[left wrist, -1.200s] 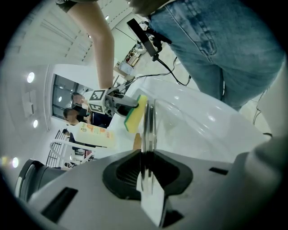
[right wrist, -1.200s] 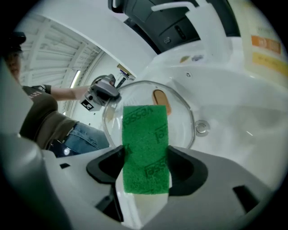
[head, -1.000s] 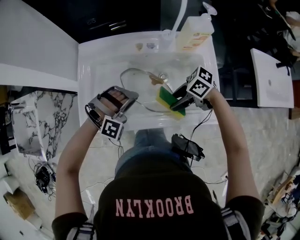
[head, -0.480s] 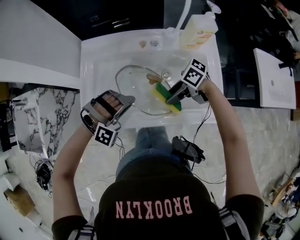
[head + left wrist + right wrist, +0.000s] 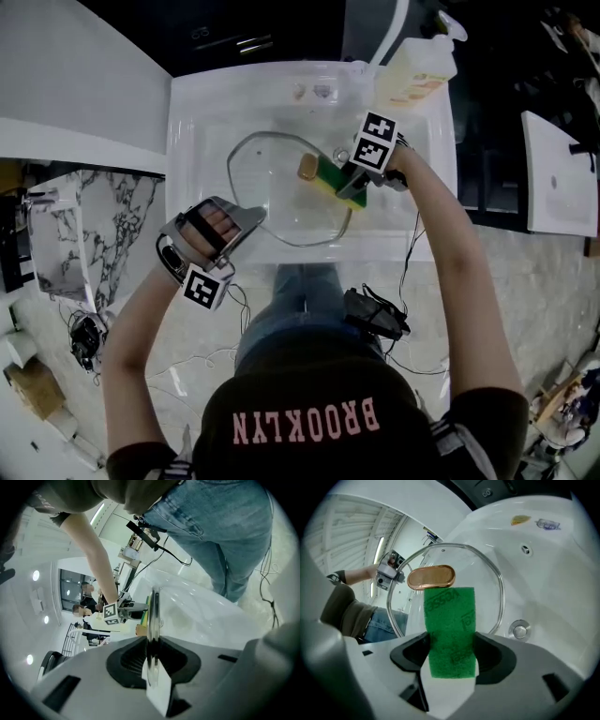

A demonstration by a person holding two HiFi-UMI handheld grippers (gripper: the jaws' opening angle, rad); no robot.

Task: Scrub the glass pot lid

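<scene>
Left tongs [image 5: 249, 215] are clamping the rim of the glass pot lid [image 5: 272, 183]. Right tongs [image 5: 341, 188] are gripping a green sponge [image 5: 328, 175], seemingly touching the glass.

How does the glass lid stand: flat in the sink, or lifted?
Lifted, tilted: the left gripper clamps the glass lid by its rim over the sink.
</scene>
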